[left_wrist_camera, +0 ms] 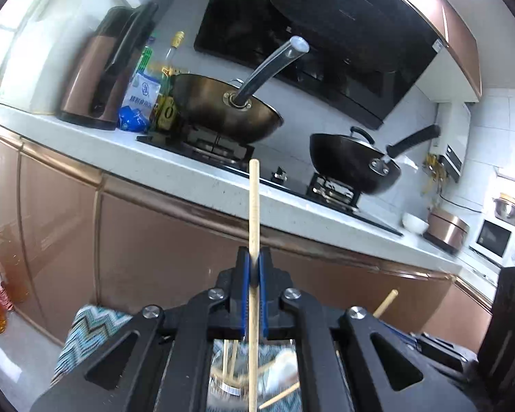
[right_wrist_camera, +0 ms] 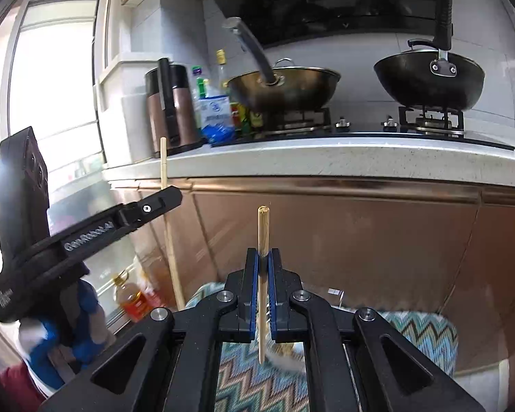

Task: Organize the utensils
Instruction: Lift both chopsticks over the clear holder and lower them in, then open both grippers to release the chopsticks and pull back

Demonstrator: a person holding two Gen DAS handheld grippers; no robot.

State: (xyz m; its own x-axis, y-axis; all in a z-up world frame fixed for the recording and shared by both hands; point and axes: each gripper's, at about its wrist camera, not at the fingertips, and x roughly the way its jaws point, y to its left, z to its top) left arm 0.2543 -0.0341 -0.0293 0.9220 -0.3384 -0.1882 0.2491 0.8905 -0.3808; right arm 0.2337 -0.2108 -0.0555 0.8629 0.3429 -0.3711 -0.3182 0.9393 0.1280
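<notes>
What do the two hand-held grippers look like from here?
Both look alike. The left hand-held gripper and the right hand-held gripper have matte black linkage arms with triangular cut-outs, silver pivot bolts, and blue ridged pads inside black fingers. The right wrist view shows a spring on the left one's side.

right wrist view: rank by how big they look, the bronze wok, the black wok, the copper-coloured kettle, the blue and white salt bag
1-2. bronze wok and black wok look alike, unranked
3. copper-coloured kettle
4. blue and white salt bag
</notes>
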